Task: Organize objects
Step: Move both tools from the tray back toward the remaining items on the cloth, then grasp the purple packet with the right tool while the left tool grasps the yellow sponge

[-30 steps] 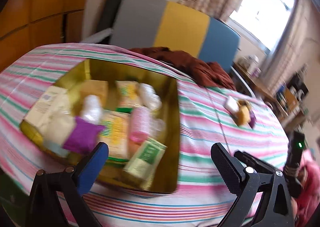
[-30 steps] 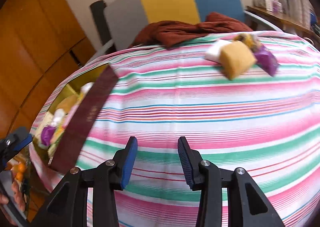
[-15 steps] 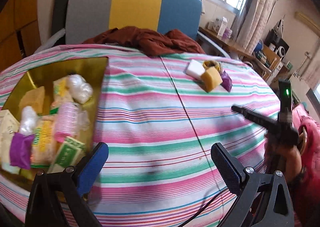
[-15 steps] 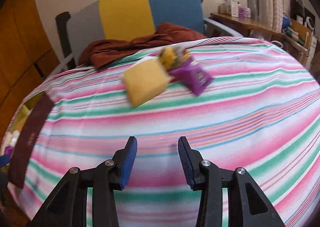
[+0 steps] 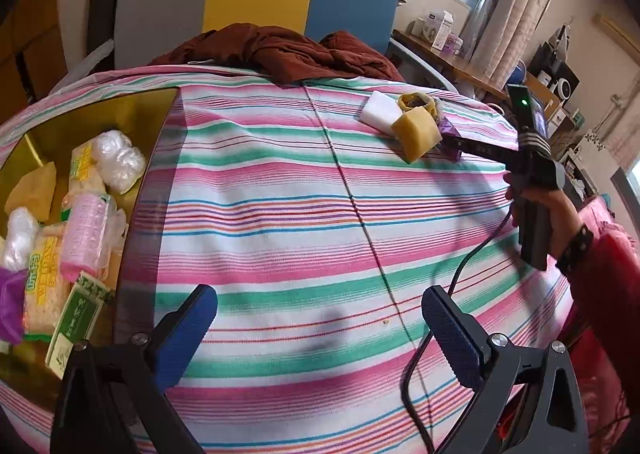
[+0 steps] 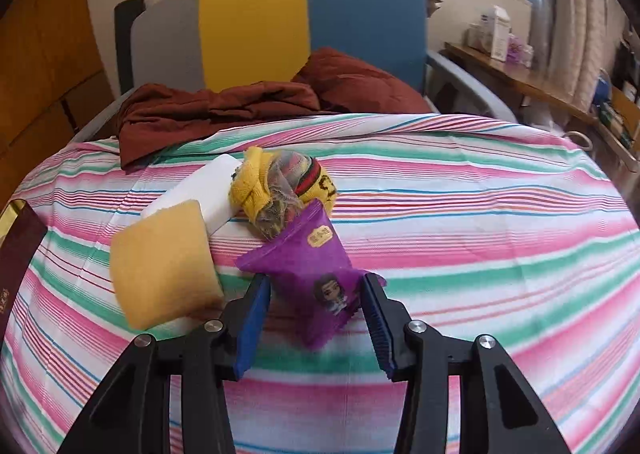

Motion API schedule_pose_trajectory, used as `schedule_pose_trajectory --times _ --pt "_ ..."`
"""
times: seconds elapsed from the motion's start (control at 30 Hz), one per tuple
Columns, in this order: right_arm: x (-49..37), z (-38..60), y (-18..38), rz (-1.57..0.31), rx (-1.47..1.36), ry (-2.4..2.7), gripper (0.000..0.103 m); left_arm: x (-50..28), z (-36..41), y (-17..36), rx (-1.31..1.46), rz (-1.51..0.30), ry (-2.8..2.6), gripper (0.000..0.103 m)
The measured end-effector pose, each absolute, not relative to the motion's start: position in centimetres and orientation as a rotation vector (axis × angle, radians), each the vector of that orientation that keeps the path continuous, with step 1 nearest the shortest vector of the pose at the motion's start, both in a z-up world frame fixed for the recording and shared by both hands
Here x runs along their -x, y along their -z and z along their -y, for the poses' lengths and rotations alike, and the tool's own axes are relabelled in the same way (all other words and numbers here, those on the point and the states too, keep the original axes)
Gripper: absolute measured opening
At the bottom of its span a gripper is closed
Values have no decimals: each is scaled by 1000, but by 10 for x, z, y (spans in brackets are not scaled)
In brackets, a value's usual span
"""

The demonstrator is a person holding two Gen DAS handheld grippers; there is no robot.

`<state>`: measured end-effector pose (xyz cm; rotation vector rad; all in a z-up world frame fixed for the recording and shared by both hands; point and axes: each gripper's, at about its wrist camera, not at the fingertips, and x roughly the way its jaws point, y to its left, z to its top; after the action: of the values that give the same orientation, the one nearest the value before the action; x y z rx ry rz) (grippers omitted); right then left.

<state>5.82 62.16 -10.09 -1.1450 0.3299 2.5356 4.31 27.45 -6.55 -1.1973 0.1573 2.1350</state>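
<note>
A small pile lies on the striped tablecloth: a purple snack packet (image 6: 316, 274), a yellow sponge (image 6: 164, 262), a white block (image 6: 200, 190) and a yellow knitted bundle (image 6: 280, 182). My right gripper (image 6: 316, 318) is open, its fingers on either side of the purple packet's near end. In the left wrist view the pile shows at the far right, with the yellow sponge (image 5: 416, 130) and the right gripper (image 5: 480, 150) reaching to it. My left gripper (image 5: 320, 330) is open and empty above the cloth. A gold tin (image 5: 132, 106) at the left holds several packets.
A brown cloth (image 6: 248, 102) lies at the table's far edge in front of a grey, yellow and blue chair (image 6: 280, 14). A dark red lid edge (image 6: 16, 254) stands at the left. A shelf with boxes (image 6: 496, 34) is at the right.
My right gripper moved forward to the pile and now straddles the purple packet. My left gripper swung right, away from the tin.
</note>
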Motion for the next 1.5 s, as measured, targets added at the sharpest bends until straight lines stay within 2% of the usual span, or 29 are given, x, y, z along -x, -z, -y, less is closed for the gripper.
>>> schedule_pose_trajectory --times 0.1,0.2,0.37,0.5,0.57,0.67,0.8,0.87,0.97,1.17,1.37,1.5 --pt "-55 -632 104 -427 1129 -2569 47 -39 -280 66 1199 -170 -2138 103" --pt "-57 -631 104 -447 1109 -2591 40 -34 -291 67 1193 -176 -2136 103" --pt "-69 -624 106 -476 1111 -2582 19 -25 -323 69 1158 -212 -2121 103" --pt "-85 -616 98 -473 1065 -2601 20 -16 -358 69 1107 -255 -2103 103" --pt "-82 -616 87 -393 1030 -2590 45 -12 -373 70 1093 -270 -2094 103" --pt "-69 -619 78 -291 1041 -2626 57 -6 -390 70 1086 -276 -2079 103" --pt "-45 -628 90 -220 1142 -2604 56 0 -399 70 1079 -295 -2086 103" --pt "-42 -634 98 -305 1159 -2655 40 3 -404 71 1088 -295 -2085 103" --pt "-49 -632 101 -359 1132 -2645 37 10 -413 68 1073 -293 -2100 103" --pt "-93 -617 95 -478 1021 -2566 35 16 -449 65 932 -379 -2117 103" --pt "-128 -599 87 -506 887 -2528 35 11 -502 75 722 -635 -2101 103" --pt "-127 -602 92 -542 879 -2493 35 12 -520 90 668 -726 -2065 101"
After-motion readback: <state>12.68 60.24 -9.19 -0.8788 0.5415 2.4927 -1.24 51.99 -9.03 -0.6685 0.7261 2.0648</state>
